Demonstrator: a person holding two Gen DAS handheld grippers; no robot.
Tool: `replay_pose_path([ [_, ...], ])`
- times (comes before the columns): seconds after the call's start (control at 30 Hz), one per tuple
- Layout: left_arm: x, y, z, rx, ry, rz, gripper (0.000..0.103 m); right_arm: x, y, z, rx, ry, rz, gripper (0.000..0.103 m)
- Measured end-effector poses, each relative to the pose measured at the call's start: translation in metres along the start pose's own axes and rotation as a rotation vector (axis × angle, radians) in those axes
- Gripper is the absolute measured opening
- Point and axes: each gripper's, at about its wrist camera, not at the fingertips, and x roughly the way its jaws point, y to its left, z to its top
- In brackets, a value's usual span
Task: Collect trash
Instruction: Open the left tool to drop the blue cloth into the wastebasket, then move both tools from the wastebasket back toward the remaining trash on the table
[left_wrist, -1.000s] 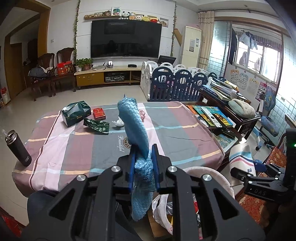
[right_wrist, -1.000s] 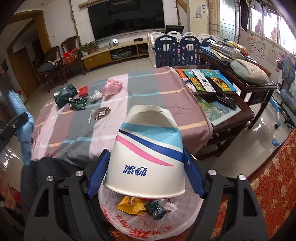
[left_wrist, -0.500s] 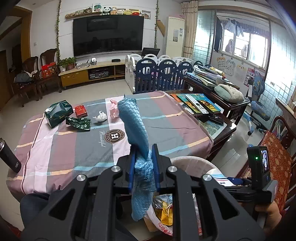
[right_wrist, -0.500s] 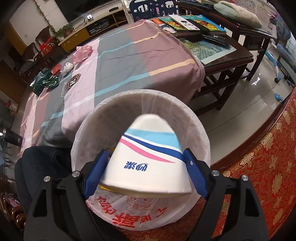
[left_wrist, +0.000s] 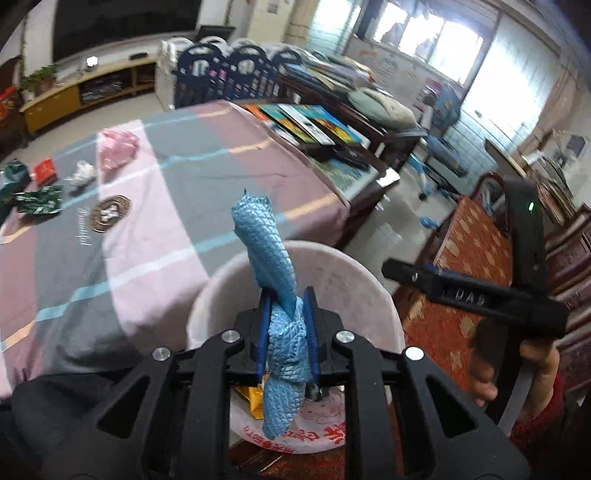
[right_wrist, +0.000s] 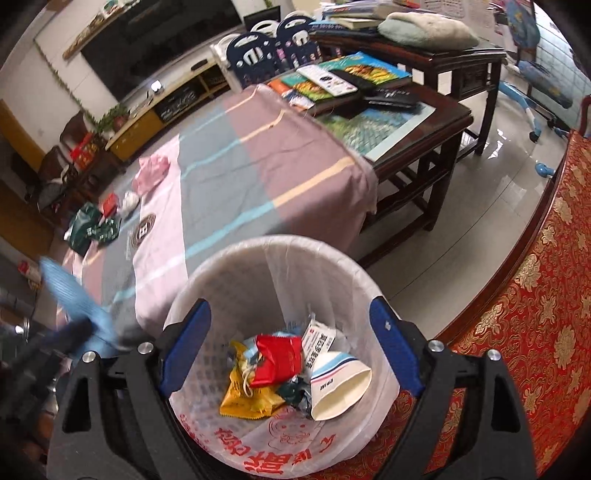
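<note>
Now the dropping step is half done. The right gripper (right_wrist: 291, 347) hangs over the trash bin (right_wrist: 229, 266), its fingers opening wide with nothing between them, and the paper cup (right_wrist: 338, 384) already lies inside among the wrappers (right_wrist: 258, 376). The left gripper (left_wrist: 286, 332) hangs over the near side of the same bin, fingers squeezed tight on the blue cloth (left_wrist: 273, 266). Next, I think, those fingers must open so the cloth falls in. More trash waits far off on the left of the table (left_wrist: 177, 192), like the pink bag (left_wrist: 118, 147).
</note>
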Motion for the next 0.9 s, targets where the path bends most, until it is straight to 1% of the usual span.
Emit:
replay_pose_path([
  [0.1,0.032,-0.011,-0.003,0.033,0.072,-0.085,0.021,-0.006,-0.004,0.006,0.021,-0.029,-0.018,0.086],
  [0.17,0.046,-0.015,-0.006,0.055,0.107,-0.101,0.026,-0.007,-0.006,0.010,0.028,-0.040,-0.033,0.086],
  [0.2,0.048,-0.015,-0.008,0.060,0.116,-0.103,0.038,-0.006,-0.007,0.011,0.032,-0.040,-0.039,0.086],
  [0.23,0.050,-0.014,-0.009,0.057,0.119,-0.104,0.056,-0.005,-0.007,0.012,0.036,-0.040,-0.040,0.086],
  [0.3,0.044,-0.006,-0.009,0.026,0.095,-0.106,0.074,-0.004,-0.008,0.012,0.053,-0.039,-0.036,0.086],
  [0.37,0.032,0.010,-0.006,-0.020,0.059,-0.108,0.078,-0.004,-0.007,0.012,0.066,-0.045,-0.024,0.086],
  [0.4,0.026,0.020,-0.004,-0.046,0.039,-0.097,0.082,-0.006,-0.006,0.012,0.068,-0.057,-0.018,0.086],
  [0.43,0.018,0.030,-0.003,-0.077,0.017,-0.073,0.086,-0.009,-0.003,0.011,0.066,-0.076,-0.014,0.086],
  [0.53,-0.007,0.062,0.000,-0.177,-0.066,0.036,0.090,-0.025,0.012,0.010,0.009,-0.180,-0.026,0.087],
  [0.57,-0.017,0.072,-0.001,-0.204,-0.104,0.089,0.091,-0.031,0.020,0.009,-0.030,-0.222,-0.043,0.094],
  [0.63,-0.035,0.082,-0.002,-0.227,-0.175,0.185,0.095,-0.039,0.036,0.006,-0.106,-0.284,-0.057,0.099],
  [0.67,-0.044,0.085,-0.003,-0.226,-0.216,0.234,0.096,-0.041,0.042,0.005,-0.133,-0.304,-0.054,0.099],
  [0.7,-0.053,0.085,-0.005,-0.206,-0.266,0.300,0.099,-0.042,0.048,0.003,-0.155,-0.319,-0.052,0.099],
  [0.73,-0.060,0.083,-0.006,-0.182,-0.299,0.350,0.100,-0.042,0.054,0.001,-0.176,-0.332,-0.047,0.099],
  [0.8,-0.069,0.079,-0.006,-0.135,-0.348,0.422,0.100,-0.041,0.062,-0.001,-0.195,-0.341,-0.036,0.099],
  [0.83,-0.073,0.078,-0.005,-0.123,-0.366,0.445,0.100,-0.040,0.065,-0.002,-0.194,-0.349,-0.033,0.099],
  [0.9,-0.078,0.078,-0.008,-0.142,-0.396,0.498,0.100,-0.041,0.069,-0.006,-0.167,-0.381,-0.044,0.099],
])
